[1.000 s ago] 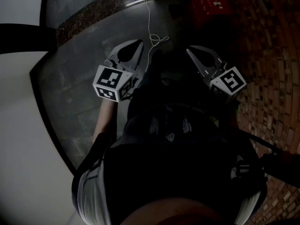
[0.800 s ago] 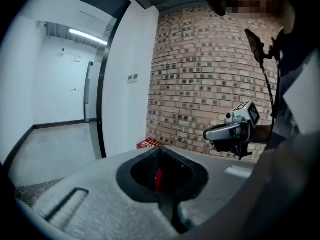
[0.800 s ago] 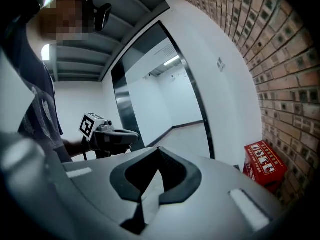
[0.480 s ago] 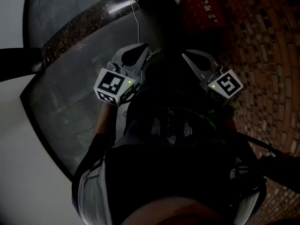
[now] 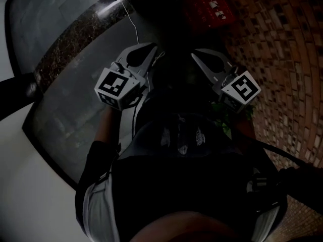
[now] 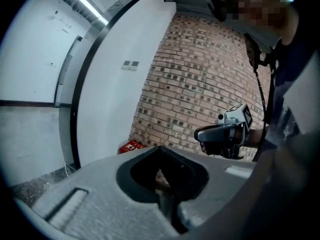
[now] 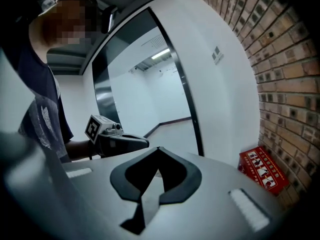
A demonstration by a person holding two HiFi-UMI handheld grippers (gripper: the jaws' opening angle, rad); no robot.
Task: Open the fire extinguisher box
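Note:
The red fire extinguisher box (image 5: 207,6) stands on the floor where the brick wall meets the white wall, at the top of the head view. It also shows small and far off in the left gripper view (image 6: 131,146), and low at the right in the right gripper view (image 7: 263,170). My left gripper (image 5: 151,47) and right gripper (image 5: 194,54) are held side by side in front of the body, pointing toward the box and well short of it. On both, the tips meet with nothing between them.
A curved brick wall (image 5: 282,59) runs along the right. A dark speckled stone ledge (image 5: 75,39) and grey floor tiles lie to the left. A thin white cable (image 5: 132,19) trails over the floor ahead of the left gripper. A white wall (image 6: 115,99) rises behind the box.
Both grippers have travelled forward with the person, and the view has swung so the red box and brick wall sit more to the left. The jaws stay as they were.

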